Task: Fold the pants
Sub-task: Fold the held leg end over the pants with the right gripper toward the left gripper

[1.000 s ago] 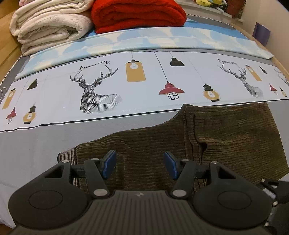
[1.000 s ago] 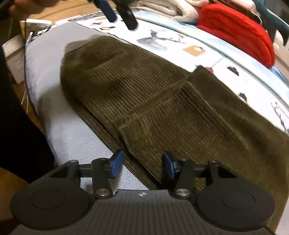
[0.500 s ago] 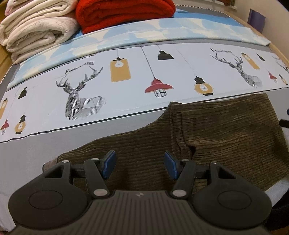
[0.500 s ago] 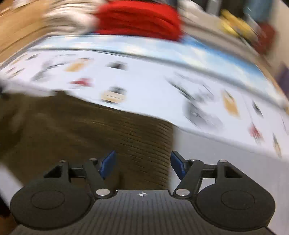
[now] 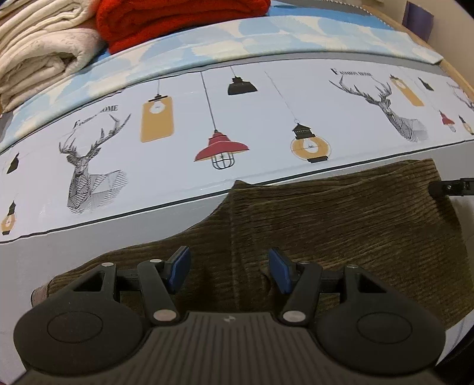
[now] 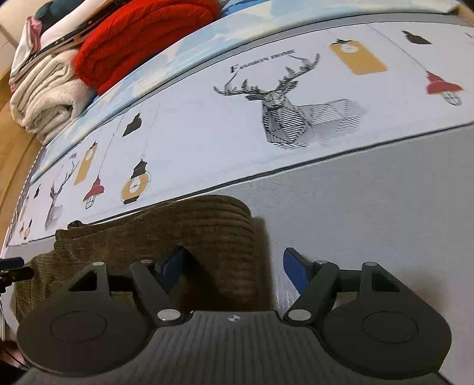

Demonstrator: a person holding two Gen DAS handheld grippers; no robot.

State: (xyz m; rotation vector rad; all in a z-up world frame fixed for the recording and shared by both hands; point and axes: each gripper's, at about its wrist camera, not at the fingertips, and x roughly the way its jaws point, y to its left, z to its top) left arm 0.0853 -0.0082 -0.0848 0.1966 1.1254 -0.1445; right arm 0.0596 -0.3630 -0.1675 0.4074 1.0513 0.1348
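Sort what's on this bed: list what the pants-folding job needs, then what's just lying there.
Job: pants, left gripper, right gripper.
Lying about: red blanket, cream blanket, printed sheet.

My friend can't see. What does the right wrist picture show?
The open right gripper sits low over the end of brown corduroy pants on a bed, one blue finger tucked against the fabric and the other over bare grey sheet. Behind lie a deer-and-lantern cover and folded red and cream blankets.
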